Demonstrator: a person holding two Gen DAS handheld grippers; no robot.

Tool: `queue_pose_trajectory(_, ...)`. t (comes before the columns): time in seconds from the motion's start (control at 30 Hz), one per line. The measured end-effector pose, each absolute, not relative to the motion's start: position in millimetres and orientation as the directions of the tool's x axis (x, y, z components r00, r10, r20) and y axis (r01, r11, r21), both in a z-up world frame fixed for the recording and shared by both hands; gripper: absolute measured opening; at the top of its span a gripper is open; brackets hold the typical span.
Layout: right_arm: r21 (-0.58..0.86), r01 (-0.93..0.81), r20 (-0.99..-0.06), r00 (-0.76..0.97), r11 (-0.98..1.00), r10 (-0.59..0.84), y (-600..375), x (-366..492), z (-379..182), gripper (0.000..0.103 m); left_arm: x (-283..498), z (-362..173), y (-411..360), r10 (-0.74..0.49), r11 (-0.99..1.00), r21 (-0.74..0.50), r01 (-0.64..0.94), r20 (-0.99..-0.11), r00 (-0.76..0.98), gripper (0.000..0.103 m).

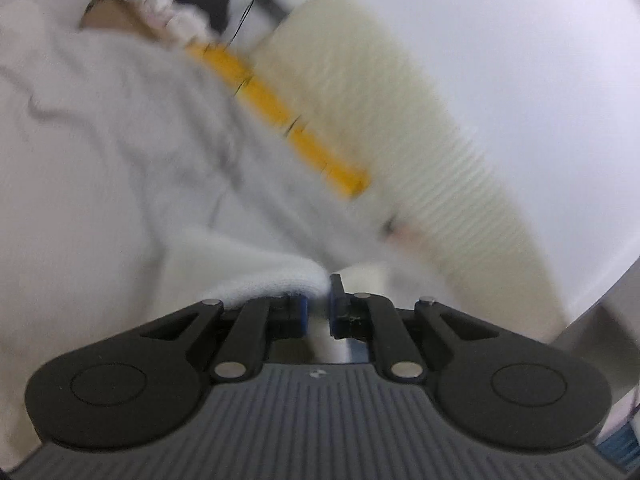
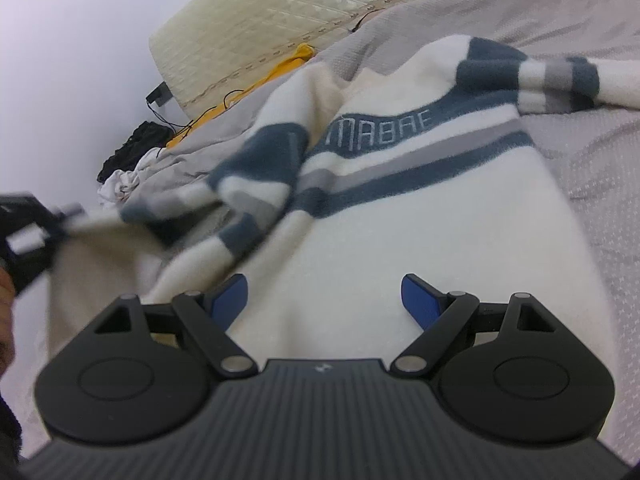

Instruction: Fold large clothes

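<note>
A cream sweater [image 2: 420, 220] with blue and grey stripes and lettering lies on a grey bedspread [image 2: 592, 168]. One striped sleeve [image 2: 248, 184] crosses its left side, the other [image 2: 560, 76] stretches to the far right. My right gripper [image 2: 324, 296] is open, just above the sweater's plain lower part. My left gripper [image 1: 318, 304] is shut on a cream edge of the sweater [image 1: 264, 276] and holds it up; it also shows blurred in the right wrist view [image 2: 28, 232] at the far left, with cloth hanging from it.
A cream quilted headboard [image 2: 280, 20] stands against the white wall. A yellow strip [image 1: 280, 108] runs along its foot with black cables. Dark and white crumpled cloth [image 2: 128, 160] lies by the bed's far corner. The left wrist view is motion-blurred.
</note>
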State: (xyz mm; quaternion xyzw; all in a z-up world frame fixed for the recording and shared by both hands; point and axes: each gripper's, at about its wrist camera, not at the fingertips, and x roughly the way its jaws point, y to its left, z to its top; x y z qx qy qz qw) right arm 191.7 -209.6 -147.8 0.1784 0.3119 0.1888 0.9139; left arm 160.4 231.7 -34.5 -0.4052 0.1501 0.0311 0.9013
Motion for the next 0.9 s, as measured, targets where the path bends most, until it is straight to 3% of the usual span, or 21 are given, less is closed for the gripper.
queue_pose_trajectory(0.07, 0.428, -0.236, -0.507, 0.737, 0.873, 0.447, -208.6, 191.0, -147.9, 0.085, 153.1, -32.3, 238.9, -0.015, 0.711, -0.678, -0.187, -0.280, 0.960, 0.011)
queue_pose_trajectory(0.27, 0.407, -0.240, -0.519, 0.733, 0.881, 0.439, -205.6, 191.9, -150.3, 0.085, 168.8, -75.8, 280.3, 0.098, 0.689, -0.604, -0.401, -0.470, 0.877, 0.011)
queue_pose_trajectory(0.43, 0.397, -0.238, -0.529, 0.730, 0.886, 0.433, -203.2, 192.2, -151.6, 0.085, 161.4, -113.1, 328.2, 0.110, 0.569, -0.657, -0.495, -0.535, 0.838, 0.011)
queue_pose_trajectory(0.57, 0.392, -0.237, -0.536, 0.727, 0.889, 0.430, -201.0, 191.2, -153.1, 0.085, 151.5, -130.4, 345.5, 0.079, 0.473, -0.729, -0.494, -0.524, 0.848, 0.012)
queue_pose_trajectory(0.67, 0.386, -0.237, -0.541, 0.724, 0.891, 0.427, -199.8, 190.7, -153.3, 0.085, 145.8, -133.2, 346.0, 0.060, 0.437, -0.750, -0.496, -0.526, 0.848, 0.023)
queue_pose_trajectory(0.7, 0.385, -0.237, -0.542, 0.724, 0.892, 0.426, -199.3, 190.0, -153.2, 0.085, 143.4, -134.7, 345.5, 0.050, 0.411, -0.764, -0.497, -0.526, 0.849, 0.034)
queue_pose_trajectory(0.73, 0.383, -0.238, -0.542, 0.724, 0.893, 0.426, -199.4, 189.6, -153.4, 0.085, 140.0, -138.0, 346.7, 0.031, 0.369, -0.787, -0.495, -0.522, 0.853, 0.051)
queue_pose_trajectory(0.8, 0.378, -0.238, -0.548, 0.722, 0.895, 0.423, -197.7, 188.1, -153.6, 0.085, 136.4, -142.7, 342.9, 0.000, 0.277, -0.827, -0.489, -0.509, 0.861, 0.067)
queue_pose_trajectory(0.9, 0.378, -0.236, -0.557, 0.714, 0.896, 0.423, -195.5, 188.5, -154.7, 0.085, 129.0, -165.9, 342.0, -0.073, 0.085, -0.878, -0.472, -0.478, 0.876, 0.070)
